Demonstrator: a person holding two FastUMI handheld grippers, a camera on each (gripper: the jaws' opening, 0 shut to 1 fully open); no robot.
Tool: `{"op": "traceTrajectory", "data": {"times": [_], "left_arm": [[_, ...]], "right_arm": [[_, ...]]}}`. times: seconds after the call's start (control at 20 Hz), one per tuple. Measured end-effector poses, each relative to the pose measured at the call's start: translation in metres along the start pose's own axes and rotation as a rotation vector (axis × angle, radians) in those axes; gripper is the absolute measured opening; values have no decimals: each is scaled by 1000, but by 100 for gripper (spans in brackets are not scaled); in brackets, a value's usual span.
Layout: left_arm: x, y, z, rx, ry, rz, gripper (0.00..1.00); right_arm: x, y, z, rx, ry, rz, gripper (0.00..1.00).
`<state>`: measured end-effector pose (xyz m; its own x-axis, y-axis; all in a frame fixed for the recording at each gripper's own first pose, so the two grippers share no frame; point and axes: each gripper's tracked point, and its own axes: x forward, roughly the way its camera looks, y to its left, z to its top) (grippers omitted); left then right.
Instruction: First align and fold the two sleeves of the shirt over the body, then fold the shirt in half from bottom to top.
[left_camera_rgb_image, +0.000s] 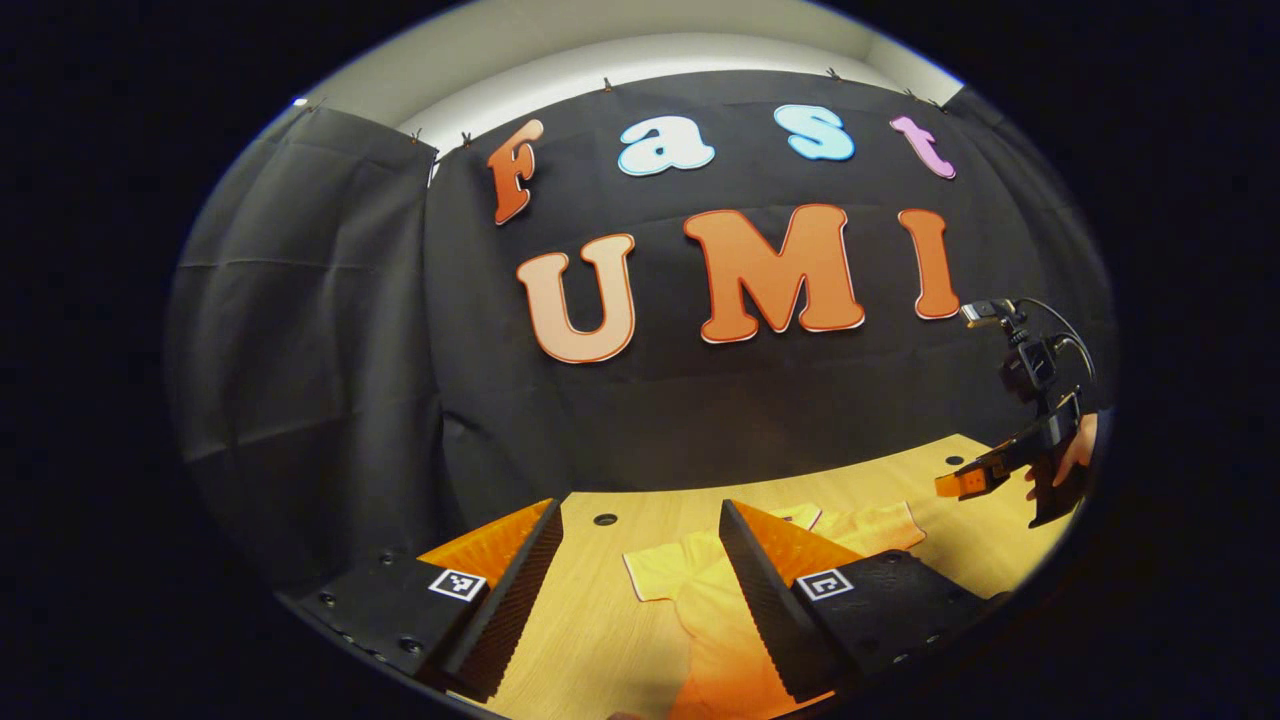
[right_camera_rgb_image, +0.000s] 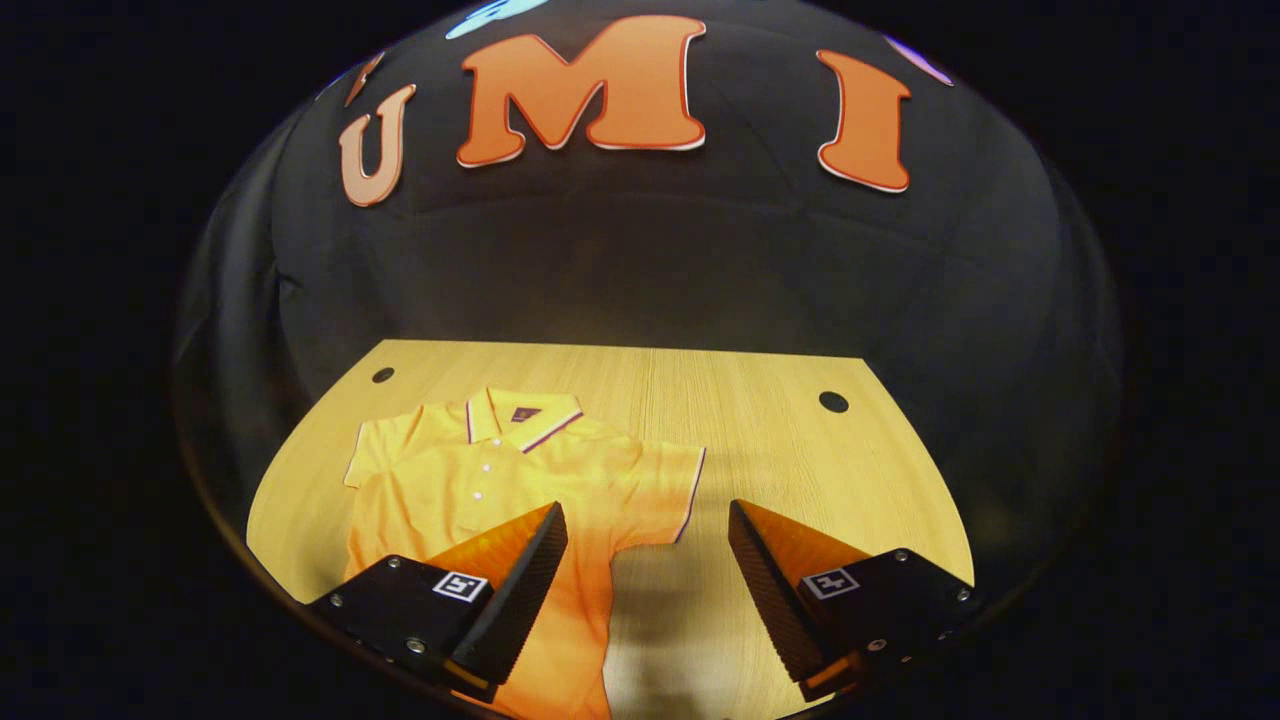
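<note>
In the left gripper view, the left gripper (left_camera_rgb_image: 640, 560) hangs with its 2 fingers spread wide and nothing between them, above the wooden table (left_camera_rgb_image: 590, 640). Just past the fingers lies the yellow polo shirt (left_camera_rgb_image: 700, 600), flat on the table, with 1 short sleeve (left_camera_rgb_image: 655, 575) reaching out toward the gap between the fingers. A round hole (left_camera_rgb_image: 605, 519) in the tabletop sits a little beyond that sleeve. Farther off, at the right edge of this view, the right gripper (left_camera_rgb_image: 965, 485) is held up over the table by a hand (left_camera_rgb_image: 1075, 455) — whether its fingers are apart cannot be judged from here.

In the right gripper view, the right gripper (right_camera_rgb_image: 648, 560) is likewise wide open and holds nothing. The shirt (right_camera_rgb_image: 480, 480) lies face up on the table (right_camera_rgb_image: 760, 440), its collar (right_camera_rgb_image: 520, 415) toward the far wall, buttons down the front, both sleeves spread out to the sides — unfolded. The nearer sleeve (right_camera_rgb_image: 665, 490) ends just ahead of the gap between the fingers. 2 round holes mark the far corners of the tabletop, and behind it hangs the black cloth wall (right_camera_rgb_image: 640, 260).
</note>
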<state>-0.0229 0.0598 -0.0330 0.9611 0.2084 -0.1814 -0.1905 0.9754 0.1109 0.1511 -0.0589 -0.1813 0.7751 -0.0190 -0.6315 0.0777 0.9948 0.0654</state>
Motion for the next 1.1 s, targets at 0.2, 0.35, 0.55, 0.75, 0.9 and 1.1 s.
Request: {"op": "traceTrajectory", "data": {"times": [0.2, 0.35, 0.55, 0.75, 0.9, 1.1], "left_arm": [[-3, 12, -12, -2, 58, 78, 97], [-8, 18, -20, -2, 101, 131, 97], [-15, 27, -27, -3, 145, 211, 97], [-19, 29, -33, 5, 194, 254, 97], [-21, 27, -34, 13, 222, 265, 97], [-23, 14, -35, -23, 252, 259, 96]], "right_arm": [[34, -5, -3, -27, 131, 28, 99], [65, -7, -8, -52, 207, 37, 94], [102, -8, -20, -30, 328, 60, 94], [137, -20, -33, -14, 431, 37, 88], [156, -25, -41, 6, 526, 41, 88], [175, -25, -45, 36, 571, 11, 87]]}}
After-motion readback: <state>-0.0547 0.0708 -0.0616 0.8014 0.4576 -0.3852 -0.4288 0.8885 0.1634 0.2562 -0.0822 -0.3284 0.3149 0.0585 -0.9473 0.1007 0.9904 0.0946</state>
